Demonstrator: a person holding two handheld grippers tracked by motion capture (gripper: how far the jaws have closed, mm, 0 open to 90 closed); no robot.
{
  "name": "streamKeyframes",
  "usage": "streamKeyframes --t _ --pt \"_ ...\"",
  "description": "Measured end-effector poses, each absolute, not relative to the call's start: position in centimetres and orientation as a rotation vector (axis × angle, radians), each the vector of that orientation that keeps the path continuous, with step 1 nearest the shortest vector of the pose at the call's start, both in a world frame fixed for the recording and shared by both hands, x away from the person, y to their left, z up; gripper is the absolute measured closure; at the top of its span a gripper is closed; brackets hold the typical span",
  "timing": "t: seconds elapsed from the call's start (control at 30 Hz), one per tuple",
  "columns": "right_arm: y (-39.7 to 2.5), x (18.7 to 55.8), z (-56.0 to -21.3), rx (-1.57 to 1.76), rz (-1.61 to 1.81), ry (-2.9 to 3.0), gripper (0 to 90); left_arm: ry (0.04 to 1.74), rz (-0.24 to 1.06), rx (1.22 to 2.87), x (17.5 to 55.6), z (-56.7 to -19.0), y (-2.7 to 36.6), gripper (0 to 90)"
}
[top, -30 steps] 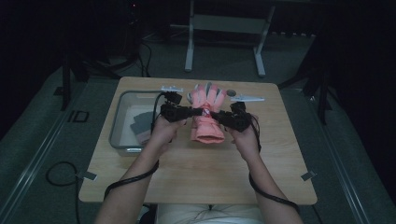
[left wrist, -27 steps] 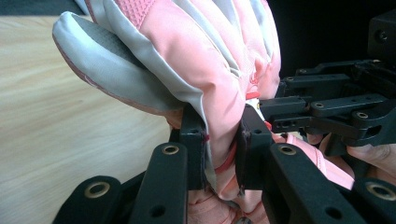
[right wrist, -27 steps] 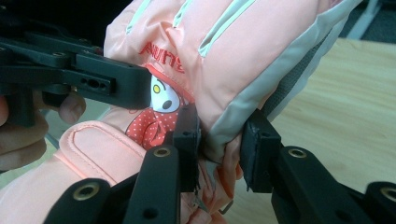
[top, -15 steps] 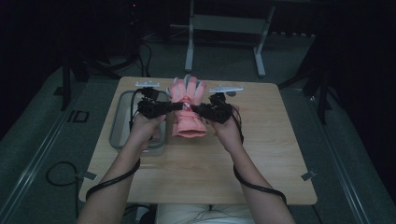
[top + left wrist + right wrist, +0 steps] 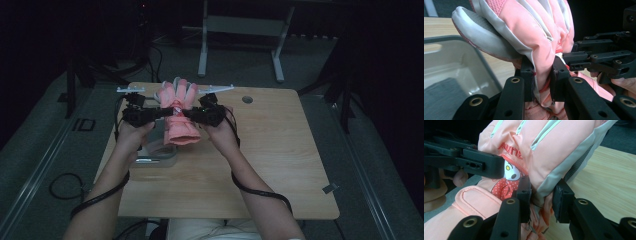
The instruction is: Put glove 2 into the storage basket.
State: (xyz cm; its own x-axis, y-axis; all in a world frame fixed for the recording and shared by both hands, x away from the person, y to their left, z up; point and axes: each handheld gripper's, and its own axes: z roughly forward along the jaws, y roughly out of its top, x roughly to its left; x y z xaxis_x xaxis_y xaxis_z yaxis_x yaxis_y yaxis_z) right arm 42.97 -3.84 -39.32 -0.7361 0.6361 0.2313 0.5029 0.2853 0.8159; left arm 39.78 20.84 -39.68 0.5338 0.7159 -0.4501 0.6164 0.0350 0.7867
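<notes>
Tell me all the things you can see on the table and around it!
Glove: one, pink with grey trim, held up over the table's left side by both grippers.
Tray: one, grey, on the table under the glove.
Table: one, light wood.
Metal stand: one, grey, on the floor behind the table.
Left gripper: one, black, shut on the glove.
Right gripper: one, black, shut on the glove.

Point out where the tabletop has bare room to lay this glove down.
Free: the wooden table right of the right gripper, and its near strip. Crowded: the left, where the grey plastic bin sits below the pink padded glove and left gripper.
</notes>
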Motion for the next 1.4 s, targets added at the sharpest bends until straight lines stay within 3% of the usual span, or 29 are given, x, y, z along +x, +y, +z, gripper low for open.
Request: streamKeyframes --t 0.53,0.8,1.13,1.4 --pt "2.2 44.2 -40.2 0.993 1.378 2.529 70.4 1.241 0.113 1.567 39.0 -42.0 25.9 75.7" --pt "4.4 45.5 -42.4 0.992 1.248 2.6 70.4 1.322 0.061 1.531 39.9 -45.2 27.1 75.7" --pt "5.9 46.6 -46.0 1.049 1.12 2.658 70.3 1.434 0.108 1.641 40.9 -48.0 26.7 75.1" --pt "7.0 47.3 -47.7 1.077 1.035 2.691 69.4 1.569 0.193 1.815 42.0 -47.9 25.3 72.1"
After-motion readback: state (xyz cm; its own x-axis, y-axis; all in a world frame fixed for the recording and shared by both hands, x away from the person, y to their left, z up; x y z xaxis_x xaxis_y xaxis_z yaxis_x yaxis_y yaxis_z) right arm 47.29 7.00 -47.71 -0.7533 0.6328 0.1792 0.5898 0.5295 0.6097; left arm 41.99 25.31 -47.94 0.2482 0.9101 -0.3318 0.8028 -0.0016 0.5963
